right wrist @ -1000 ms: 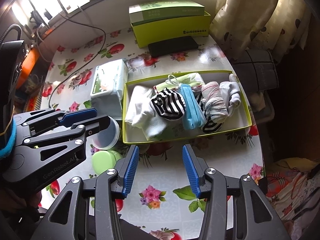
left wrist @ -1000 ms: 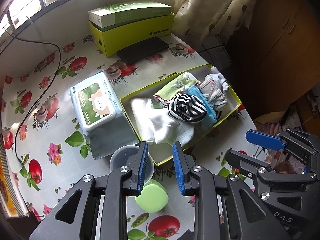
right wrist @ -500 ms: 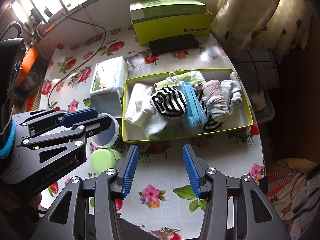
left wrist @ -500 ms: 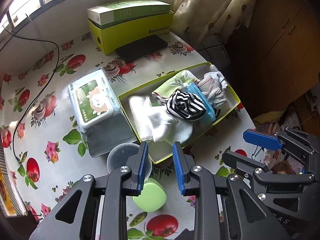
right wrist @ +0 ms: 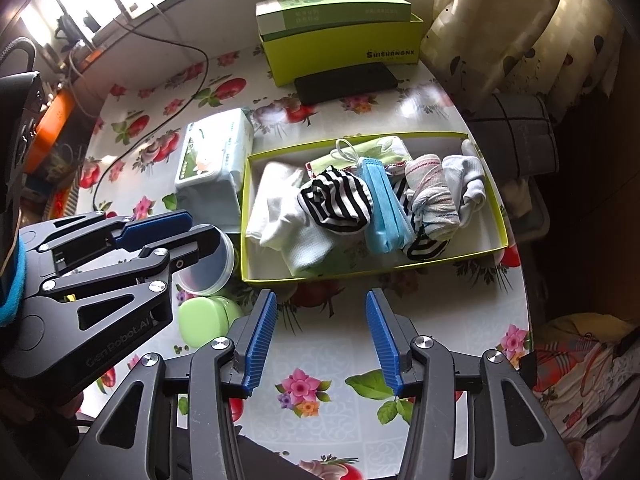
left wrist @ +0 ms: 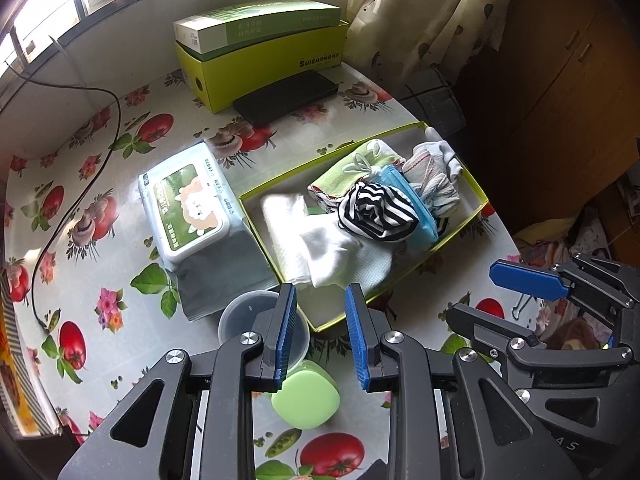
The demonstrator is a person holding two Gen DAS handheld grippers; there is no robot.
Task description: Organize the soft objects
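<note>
In the shallow green tray [right wrist: 472, 254] on the far side of the table I see a white cloth [right wrist: 280, 216], a striped sock ball [right wrist: 336, 200], a blue face mask [right wrist: 384, 208] and more rolled socks [right wrist: 432, 196]. I judge them all light, limp and easily snagged, so I would pinch each at its thickest fold. My left gripper [left wrist: 320, 332] and right gripper [right wrist: 320, 340] hover near the tray's front edge, both jaws partly apart, grasping and touching nothing.
</note>
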